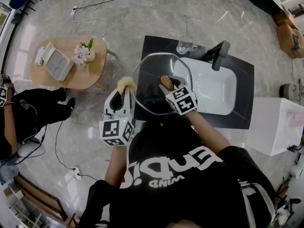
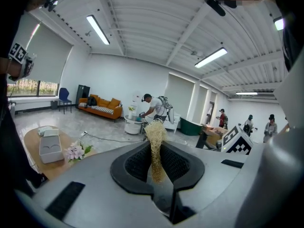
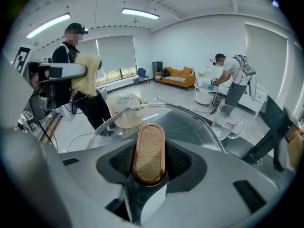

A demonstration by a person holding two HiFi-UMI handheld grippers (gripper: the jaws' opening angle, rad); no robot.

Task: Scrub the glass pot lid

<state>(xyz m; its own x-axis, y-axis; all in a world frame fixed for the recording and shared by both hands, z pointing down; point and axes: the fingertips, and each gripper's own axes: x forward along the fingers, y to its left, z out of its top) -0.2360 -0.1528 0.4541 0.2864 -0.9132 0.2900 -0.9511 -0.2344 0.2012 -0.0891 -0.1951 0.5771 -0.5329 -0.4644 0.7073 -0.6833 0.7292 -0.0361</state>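
The glass pot lid [image 1: 149, 87] is held up on edge over the left end of the black counter. My right gripper [image 1: 170, 85] is shut on its handle [image 3: 148, 152], a flat wood-coloured knob with a copper rim. In the right gripper view the clear dome of the lid [image 3: 190, 120] spreads out beyond the jaws. My left gripper [image 1: 124, 93] is just left of the lid's rim, shut on a pale yellow fibrous scrubber [image 1: 126, 84]. The scrubber [image 2: 155, 144] sticks up between its jaws and is close beside the glass; I cannot tell whether it touches.
A white sink basin [image 1: 216, 91] is set in the black counter [image 1: 242, 118], with a dark faucet [image 1: 218, 53] and a glass cup [image 1: 186, 45] behind it. A round wooden table [image 1: 92, 72] with flowers stands at the left. Cables lie on the floor. A person [image 1: 28, 110] sits at the far left.
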